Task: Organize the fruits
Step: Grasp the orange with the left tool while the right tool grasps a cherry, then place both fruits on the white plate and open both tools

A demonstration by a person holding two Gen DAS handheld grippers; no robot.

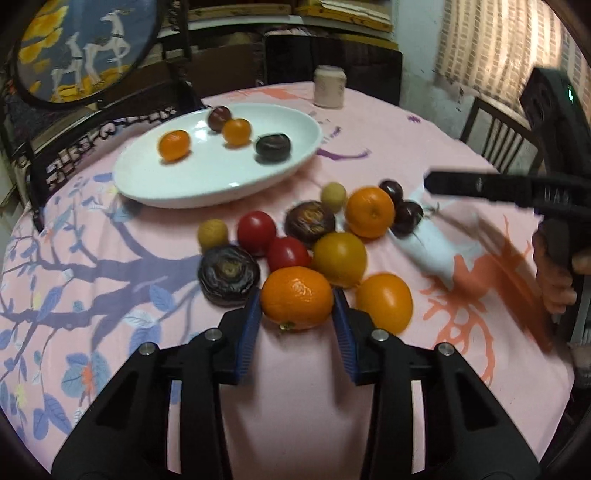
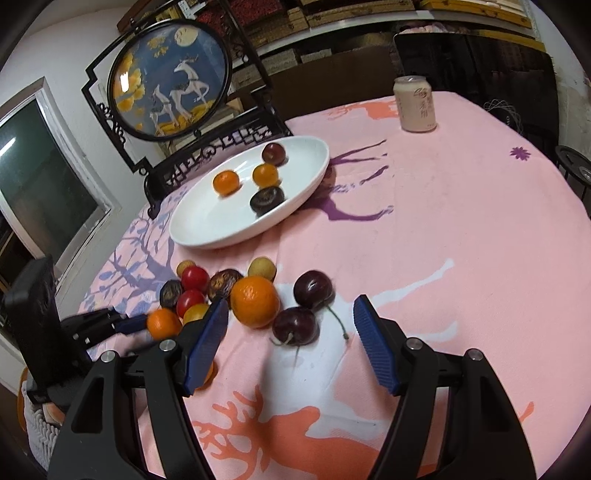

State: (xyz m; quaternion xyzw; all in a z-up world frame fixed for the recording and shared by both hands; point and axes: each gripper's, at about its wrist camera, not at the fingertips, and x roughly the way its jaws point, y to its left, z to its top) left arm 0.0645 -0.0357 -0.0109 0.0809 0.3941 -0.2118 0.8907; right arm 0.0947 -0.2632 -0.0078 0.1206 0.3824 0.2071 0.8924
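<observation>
Now our left gripper (image 1: 297, 314) has its blue pads against the round orange mandarin (image 1: 296, 297) on the pink tablecloth (image 1: 406, 147); a slanted lift could bump neighbouring fruit rolling. Our right gripper (image 2: 290, 345) stands apart, empty, over two dark cherries (image 2: 295, 325).

Round surface under a pink printed tablecloth (image 2: 461, 221). Behind it a dark carved round screen (image 2: 170, 74) painted with deer, stacked shelves (image 2: 332, 22), white wall. Window (image 2: 40, 177) on the left, dark chair (image 1: 495, 129) on the right.

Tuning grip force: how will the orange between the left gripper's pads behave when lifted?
The orange looks round and glossy, so it may roll or slip from the left gripper. Its dimpled peel probably yields slightly. The fruits touching it may shift.
</observation>
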